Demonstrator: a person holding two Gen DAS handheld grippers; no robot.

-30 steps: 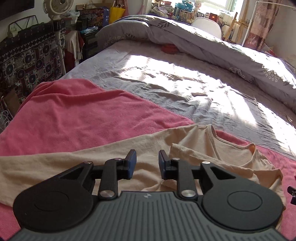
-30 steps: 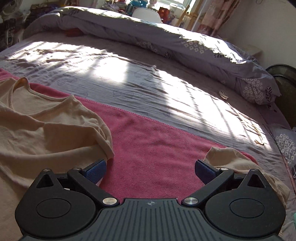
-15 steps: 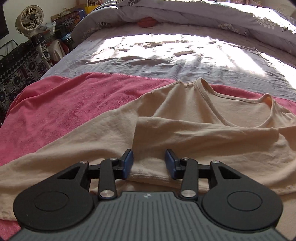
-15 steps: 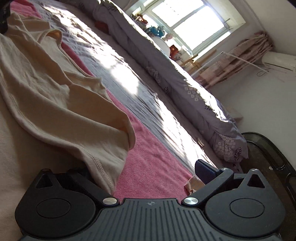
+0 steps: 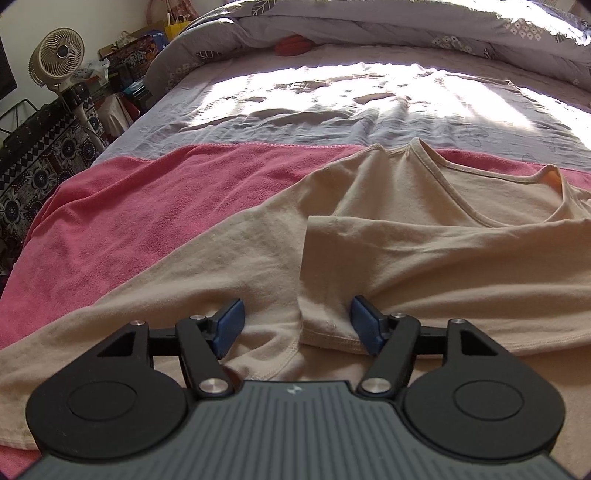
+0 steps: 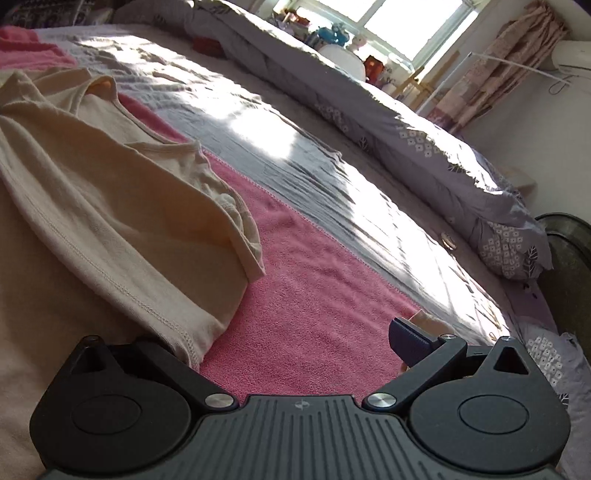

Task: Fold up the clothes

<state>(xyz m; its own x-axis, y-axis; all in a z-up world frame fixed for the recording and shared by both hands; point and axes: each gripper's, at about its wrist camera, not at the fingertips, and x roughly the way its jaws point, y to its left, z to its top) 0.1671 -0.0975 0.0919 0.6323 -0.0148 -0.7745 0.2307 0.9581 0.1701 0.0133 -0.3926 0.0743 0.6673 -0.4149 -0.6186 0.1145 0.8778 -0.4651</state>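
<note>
The left gripper (image 5: 297, 325) has just been opening; released, it is straddling the folded sleeve hem of the beige cotton shirt (image 5: 424, 251). The right gripper (image 6: 295, 350) is standing wide, the shirt's edge draping over its left finger, above the pink towel (image 6: 306, 306).

left hand-held gripper (image 5: 297, 325) opened, sleeve (image 5: 406, 258) released

harsh window (image 6: 391, 22) sunlight glares on the bed (image 5: 369, 96); fisheye-curved edges.

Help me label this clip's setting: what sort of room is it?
Most likely a home bedroom: a bed with a bunched grey duvet, a standing fan beside it, and a curtained window.
</note>
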